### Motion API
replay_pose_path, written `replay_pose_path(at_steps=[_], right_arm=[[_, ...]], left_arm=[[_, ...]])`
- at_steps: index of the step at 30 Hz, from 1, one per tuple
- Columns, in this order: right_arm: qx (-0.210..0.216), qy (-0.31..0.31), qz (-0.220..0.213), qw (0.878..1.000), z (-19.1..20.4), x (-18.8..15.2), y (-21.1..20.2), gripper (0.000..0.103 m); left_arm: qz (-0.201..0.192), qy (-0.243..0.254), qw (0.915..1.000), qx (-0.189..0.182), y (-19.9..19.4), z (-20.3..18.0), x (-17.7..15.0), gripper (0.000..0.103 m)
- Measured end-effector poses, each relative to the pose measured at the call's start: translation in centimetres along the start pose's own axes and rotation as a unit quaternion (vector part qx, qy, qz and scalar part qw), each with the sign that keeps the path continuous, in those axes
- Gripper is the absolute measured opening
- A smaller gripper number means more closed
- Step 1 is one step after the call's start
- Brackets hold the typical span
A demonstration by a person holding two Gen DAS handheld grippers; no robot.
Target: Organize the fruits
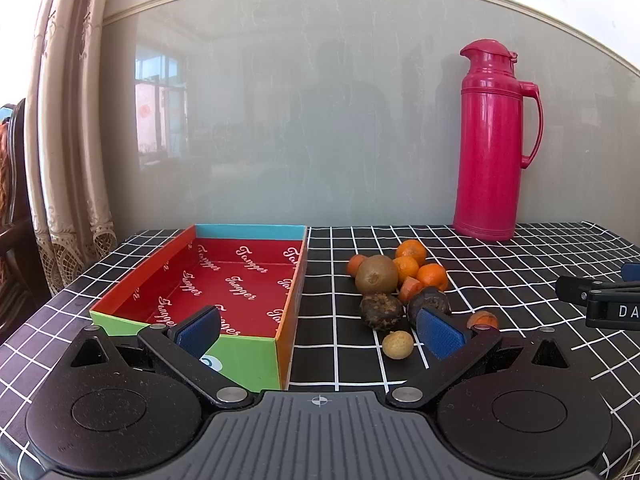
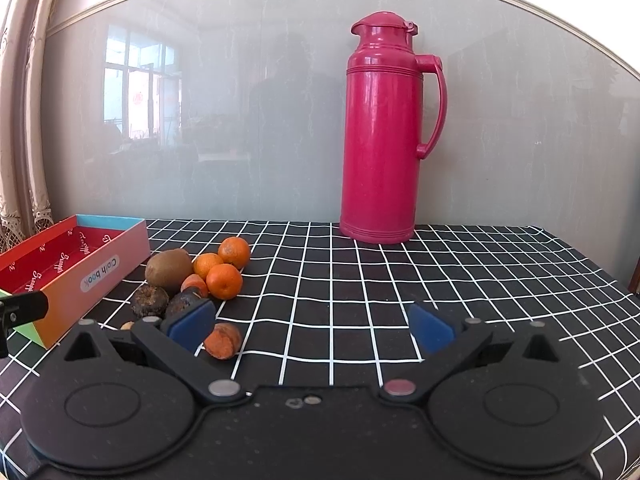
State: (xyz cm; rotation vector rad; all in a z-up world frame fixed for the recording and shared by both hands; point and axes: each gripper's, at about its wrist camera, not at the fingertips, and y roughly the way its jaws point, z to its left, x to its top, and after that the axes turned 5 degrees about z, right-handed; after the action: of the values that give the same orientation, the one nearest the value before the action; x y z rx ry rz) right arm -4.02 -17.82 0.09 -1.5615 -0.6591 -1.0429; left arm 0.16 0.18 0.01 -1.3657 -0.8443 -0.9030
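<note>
We see our left claw (image 1: 320, 332) spread wide with nothing in it, low over the table (image 1: 520, 280) with its black cloth and white squares. Its one blue pad (image 1: 199, 330) is in front of the near wall of the colorful box (image 1: 180, 280), and the other pad is near the fruits. The box is open on top, red inside, and has nothing in it.

Our right claw (image 2: 312, 326) is wide too and holds nothing. It hangs over bare cloth, with the fruits off to its left side.

The fruits sit in a small pile just beside the box. There is a brown kiwi (image 1: 376, 275), some small oranges (image 1: 412, 250) touching each other, two dark round fruits (image 1: 380, 311), and a little yellow fruit (image 1: 397, 345) a bit apart at the front. A crinkled orange fruit (image 2: 223, 340) lies close to the right claw's left pad.

A tall pink jug (image 1: 494, 140) stands at the back by the wall
</note>
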Motion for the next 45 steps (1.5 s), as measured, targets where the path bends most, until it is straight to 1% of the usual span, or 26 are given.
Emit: replay_pose_path(at_steps=[39,42,45], right_arm=[[0.001,-0.001,0.001,1.0,-0.05,0.04,0.09,0.103],[0.0,0.0,-0.002,1.0,-0.09,0.02,0.01,0.103],[-0.002,0.0,-0.003,1.0,-0.11,-0.02,-0.08,0.103]], left_arm=[[0.001,0.002,1.0,0.0,0.01,-0.04,-0.02,0.103],[0.003,0.0,1.0,-0.004,0.04,-0.01,0.0,0.103],[0.008,-0.001,0.9997,-0.022,0.02,-0.05,0.07,0.103]])
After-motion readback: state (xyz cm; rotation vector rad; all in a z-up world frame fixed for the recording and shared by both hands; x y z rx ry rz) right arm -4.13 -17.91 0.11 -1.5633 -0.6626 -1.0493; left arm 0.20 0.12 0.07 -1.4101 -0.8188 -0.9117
